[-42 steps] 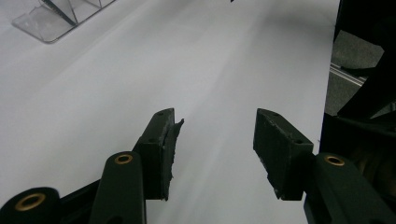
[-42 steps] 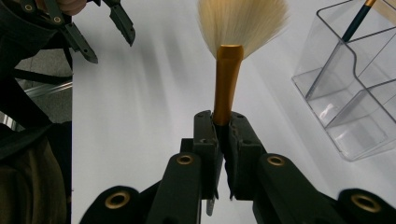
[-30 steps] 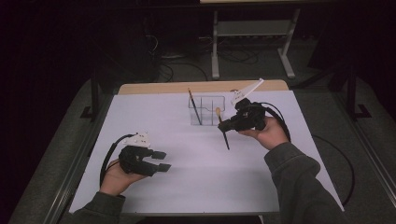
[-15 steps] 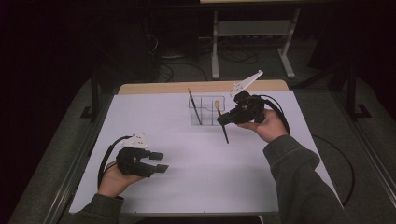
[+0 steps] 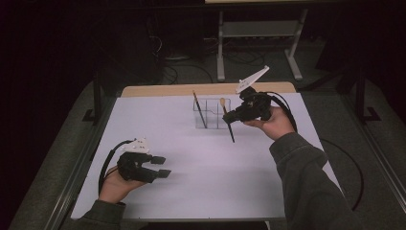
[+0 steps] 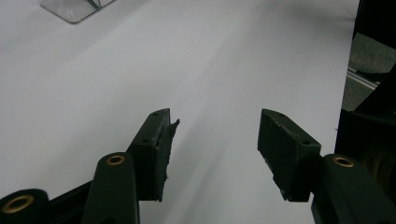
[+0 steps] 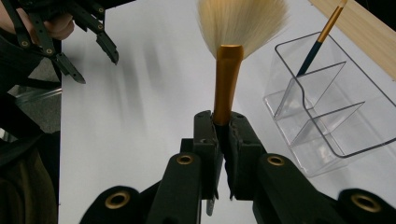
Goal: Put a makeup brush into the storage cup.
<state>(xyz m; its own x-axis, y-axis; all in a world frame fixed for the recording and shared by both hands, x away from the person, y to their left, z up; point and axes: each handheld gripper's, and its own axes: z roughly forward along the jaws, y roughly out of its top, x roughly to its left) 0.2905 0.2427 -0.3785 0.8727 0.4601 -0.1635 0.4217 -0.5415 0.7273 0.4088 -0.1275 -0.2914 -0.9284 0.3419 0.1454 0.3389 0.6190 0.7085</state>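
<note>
- Beside the clear organizer (image 5: pixel 213 112), on its right, the right gripper (image 5: pixel 231 116) is held above the table (image 5: pixel 191 191), its jaws clamped on the makeup brush (image 5: pixel 228 120).
- Makeup brush: gripped on its dark handle below the gold ferrule; pale bristles pointing up and away from the jaws; handle slanting down toward the table just in front of the organizer.
- Organizer: three compartments; a slim brush (image 5: pixel 199 109) is seen leaning in the left one.
- Left gripper (image 5: pixel 162 166): well apart from the organizer, near the table's front left; jaws apart, nothing between them.
- Right gripper view: the gold ferrule (image 7: pixel 227 81) and fanned bristles (image 7: pixel 243 21) are shown close up, detail too small in the high view; the compartment walls are also made plain.
- Left gripper view: the bare gap between its pads (image 6: pixel 161 149) is shown, with a corner of the organizer (image 6: pixel 74 8) far off.
</note>
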